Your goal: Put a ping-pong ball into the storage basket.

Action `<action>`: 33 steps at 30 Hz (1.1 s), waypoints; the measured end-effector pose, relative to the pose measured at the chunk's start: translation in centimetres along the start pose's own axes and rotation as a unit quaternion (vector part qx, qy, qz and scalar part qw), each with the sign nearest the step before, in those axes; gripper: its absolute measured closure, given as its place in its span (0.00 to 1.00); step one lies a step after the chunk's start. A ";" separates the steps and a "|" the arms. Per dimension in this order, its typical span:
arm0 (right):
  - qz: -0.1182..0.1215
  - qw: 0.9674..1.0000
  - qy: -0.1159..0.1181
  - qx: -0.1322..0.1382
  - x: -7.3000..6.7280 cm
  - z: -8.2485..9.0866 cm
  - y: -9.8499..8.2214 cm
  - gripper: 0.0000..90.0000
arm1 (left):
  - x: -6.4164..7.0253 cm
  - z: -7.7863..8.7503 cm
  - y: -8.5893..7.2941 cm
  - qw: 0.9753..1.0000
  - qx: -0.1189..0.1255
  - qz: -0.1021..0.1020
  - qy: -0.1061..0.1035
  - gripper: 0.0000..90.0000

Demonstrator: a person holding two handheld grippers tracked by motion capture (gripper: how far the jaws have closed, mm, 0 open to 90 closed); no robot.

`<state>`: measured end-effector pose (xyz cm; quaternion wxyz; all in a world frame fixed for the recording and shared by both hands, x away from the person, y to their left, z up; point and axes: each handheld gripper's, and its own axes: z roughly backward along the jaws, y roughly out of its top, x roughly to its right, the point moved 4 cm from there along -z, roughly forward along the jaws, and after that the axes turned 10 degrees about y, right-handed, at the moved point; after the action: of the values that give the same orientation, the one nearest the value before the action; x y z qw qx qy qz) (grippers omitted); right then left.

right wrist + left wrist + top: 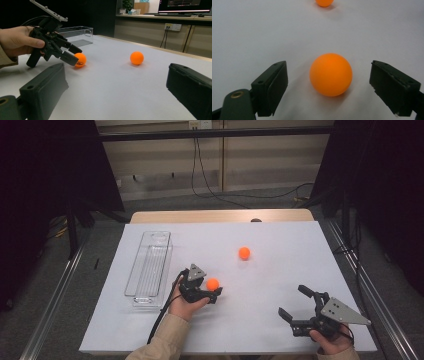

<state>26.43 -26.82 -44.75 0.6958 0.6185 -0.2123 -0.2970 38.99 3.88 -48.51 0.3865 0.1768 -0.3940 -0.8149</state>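
Jaws of the left gripper (329,82) stand spread on either side of the near orange ball (331,74), with a gap showing on both sides, so nothing is grasped yet; this placement looks like a set-up for closing on the ball. The ball rests on the white table sheet (280,285), close to the middle. The second orange ball (244,252) lies farther back, well apart and out of the way. The clear plastic tray (148,270) sits to the left of the left gripper, near the sheet's left edge, a likely place for the balls. The right gripper (292,304) hangs released and empty near the front right corner, with bare sheet between it and the balls.
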 end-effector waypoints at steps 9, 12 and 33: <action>0.000 1.000 0.000 0.000 0.0 0.0 0.0 0.02 | 0.0 -0.2 -0.1 1.000 -0.008 -0.002 -0.001 0.20; 0.000 1.000 0.000 0.000 0.0 0.0 0.0 0.02 | 0.0 -0.2 -0.1 1.000 -0.009 -0.003 -0.002 0.21; -0.001 1.000 0.000 -0.001 0.0 0.0 0.0 0.02 | 0.3 -0.7 0.0 1.000 -0.025 -0.010 -0.006 0.35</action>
<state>26.44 -26.84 -44.77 0.6960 0.6182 -0.2117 -0.2976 39.26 3.31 -48.97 0.3806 0.1663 -0.3736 -0.8294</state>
